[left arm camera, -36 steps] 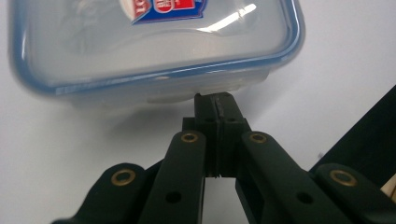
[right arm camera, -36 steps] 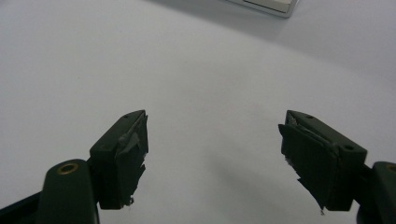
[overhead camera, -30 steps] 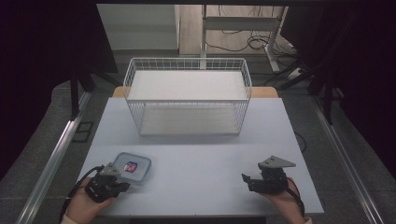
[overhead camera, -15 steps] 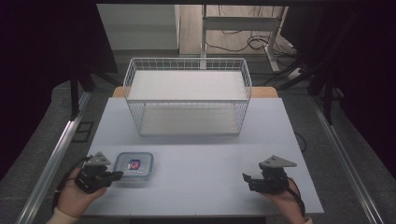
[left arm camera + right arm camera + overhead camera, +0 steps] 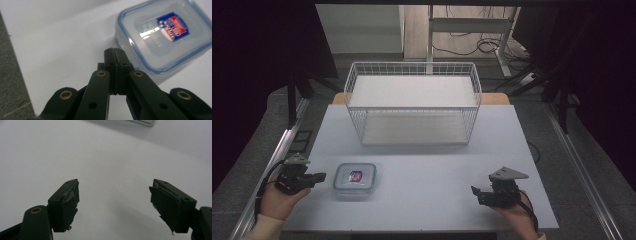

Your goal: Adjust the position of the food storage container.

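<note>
A clear lidded container [image 5: 355,180] with a blue rim and a red-and-blue label lies on the white table [image 5: 427,170], front left. My left gripper [image 5: 322,176] sits just left of it, jaws pointing at it, a small gap between. In the left gripper view the jaws are pressed together with nothing in them [image 5: 115,53], and the container [image 5: 162,35] lies just beyond the tips. Held low at the front right, my right gripper [image 5: 476,192] has its jaws wide apart over bare table [image 5: 113,200].
A white wire basket [image 5: 412,65] stands at the back middle of the table, with nothing in it. The table's left edge runs close by my left hand. Dark floor and cables lie beyond the table.
My left gripper has drawn back to the left, from the container's near corner to the table's left edge. The container and the right gripper have stayed where they were.
</note>
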A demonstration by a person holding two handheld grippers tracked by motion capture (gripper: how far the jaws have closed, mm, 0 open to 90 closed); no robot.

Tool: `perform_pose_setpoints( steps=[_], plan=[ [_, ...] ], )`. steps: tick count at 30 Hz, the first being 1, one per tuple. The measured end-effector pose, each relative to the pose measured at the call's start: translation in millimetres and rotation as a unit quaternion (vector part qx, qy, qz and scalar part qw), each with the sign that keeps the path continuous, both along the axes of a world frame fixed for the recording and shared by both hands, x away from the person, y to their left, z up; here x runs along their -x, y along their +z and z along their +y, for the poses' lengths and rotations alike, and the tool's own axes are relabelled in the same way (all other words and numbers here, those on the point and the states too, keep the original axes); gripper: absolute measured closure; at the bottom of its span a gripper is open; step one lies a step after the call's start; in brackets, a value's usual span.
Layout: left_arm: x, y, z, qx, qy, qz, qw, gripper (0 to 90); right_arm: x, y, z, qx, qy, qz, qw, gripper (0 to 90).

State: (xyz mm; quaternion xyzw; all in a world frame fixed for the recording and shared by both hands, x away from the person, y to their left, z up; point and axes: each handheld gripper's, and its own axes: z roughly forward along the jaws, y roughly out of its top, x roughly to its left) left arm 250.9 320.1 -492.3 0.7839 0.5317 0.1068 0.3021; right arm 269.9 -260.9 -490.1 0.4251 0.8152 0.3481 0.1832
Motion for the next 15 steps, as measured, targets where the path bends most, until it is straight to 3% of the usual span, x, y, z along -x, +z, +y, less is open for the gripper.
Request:
perform_pose_setpoints(
  steps=[4, 10, 15],
  plan=[
    [-7.5, -6.4, -5.6, 0.003, -0.003, 0.009, 1.0000, 89.9, -0.4, -0.1, -0.2, -0.001, -0.002, 0.001, 1.0000, 22.8],
    [-14.2, -13.2, -15.3, -0.008, -0.006, 0.021, 0.9997, 89.9, 0.0, 0.2, -1.1, -0.001, -0.003, 0.000, 1.0000, 22.7],
    [-12.4, -13.8, -13.3, 0.009, -0.002, 0.025, 0.9996, 89.9, -0.7, -0.6, -0.8, 0.000, -0.004, 0.001, 1.0000, 22.7]
  ],
)
